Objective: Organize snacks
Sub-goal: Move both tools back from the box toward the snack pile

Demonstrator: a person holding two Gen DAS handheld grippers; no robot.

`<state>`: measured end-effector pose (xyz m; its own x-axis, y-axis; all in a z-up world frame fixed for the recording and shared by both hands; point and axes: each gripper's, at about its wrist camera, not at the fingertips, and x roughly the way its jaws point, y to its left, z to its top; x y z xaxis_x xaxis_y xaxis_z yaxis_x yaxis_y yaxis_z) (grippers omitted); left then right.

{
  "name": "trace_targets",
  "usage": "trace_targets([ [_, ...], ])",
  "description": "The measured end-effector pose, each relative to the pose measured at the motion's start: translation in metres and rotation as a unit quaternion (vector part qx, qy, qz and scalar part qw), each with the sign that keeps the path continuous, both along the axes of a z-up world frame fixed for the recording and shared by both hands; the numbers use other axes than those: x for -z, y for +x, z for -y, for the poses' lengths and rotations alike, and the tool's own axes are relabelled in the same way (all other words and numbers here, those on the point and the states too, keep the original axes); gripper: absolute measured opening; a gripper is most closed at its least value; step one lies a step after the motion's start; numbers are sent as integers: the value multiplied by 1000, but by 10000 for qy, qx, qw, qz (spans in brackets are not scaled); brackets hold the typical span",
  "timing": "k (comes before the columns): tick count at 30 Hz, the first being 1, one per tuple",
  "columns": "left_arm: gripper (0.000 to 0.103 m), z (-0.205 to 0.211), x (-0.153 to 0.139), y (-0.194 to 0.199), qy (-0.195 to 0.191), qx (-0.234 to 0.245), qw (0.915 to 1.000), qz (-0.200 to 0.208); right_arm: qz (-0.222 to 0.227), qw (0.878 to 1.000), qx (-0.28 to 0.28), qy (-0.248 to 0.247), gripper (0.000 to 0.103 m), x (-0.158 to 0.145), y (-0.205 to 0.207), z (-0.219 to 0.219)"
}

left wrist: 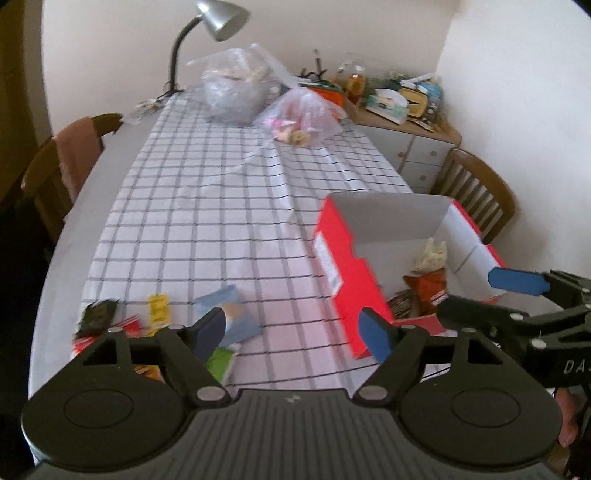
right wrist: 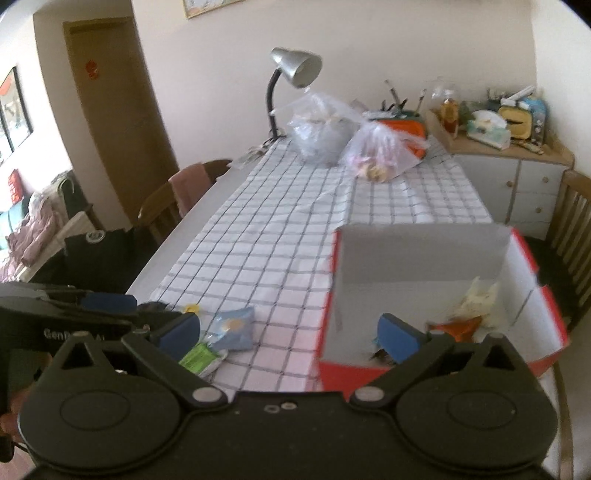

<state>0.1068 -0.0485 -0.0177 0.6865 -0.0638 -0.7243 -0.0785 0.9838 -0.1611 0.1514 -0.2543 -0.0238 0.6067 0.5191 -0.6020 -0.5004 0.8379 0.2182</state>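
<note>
A red box (left wrist: 345, 280) with a white inside stands on the checked tablecloth at the right; it also shows in the right wrist view (right wrist: 328, 317). Several snack packets lie in it, an orange one (left wrist: 424, 284) and a pale one (left wrist: 430, 254). More packets lie at the near left: a light blue one (left wrist: 236, 314), a green one (left wrist: 221, 363), a yellow one (left wrist: 159, 308) and a dark one (left wrist: 98, 315). My left gripper (left wrist: 295, 330) is open and empty above the cloth between packets and box. My right gripper (right wrist: 290, 330) is open and empty by the box's near left corner.
Two clear plastic bags (left wrist: 236, 88) (left wrist: 301, 118) and a silver desk lamp (left wrist: 218, 18) stand at the table's far end. Wooden chairs stand at the left (left wrist: 55, 173) and right (left wrist: 476, 188). A cluttered cabinet (left wrist: 406, 122) is in the far right corner.
</note>
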Motion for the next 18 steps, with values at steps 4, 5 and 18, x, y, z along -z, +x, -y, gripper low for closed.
trace_targets([
  [4,80,-29,12,-17,27,-239,9996,-134,-183,9996,-182,-82,103,14,-13,-27],
  [5,80,-37,15,-20,13,-307,9993,-190,-232,9994,-216,-114,103,18,-15,-33],
  [18,80,-121,62,-51,-37,-1017,9913,-835,-942,9948,-15,-395,103,65,-29,-89],
])
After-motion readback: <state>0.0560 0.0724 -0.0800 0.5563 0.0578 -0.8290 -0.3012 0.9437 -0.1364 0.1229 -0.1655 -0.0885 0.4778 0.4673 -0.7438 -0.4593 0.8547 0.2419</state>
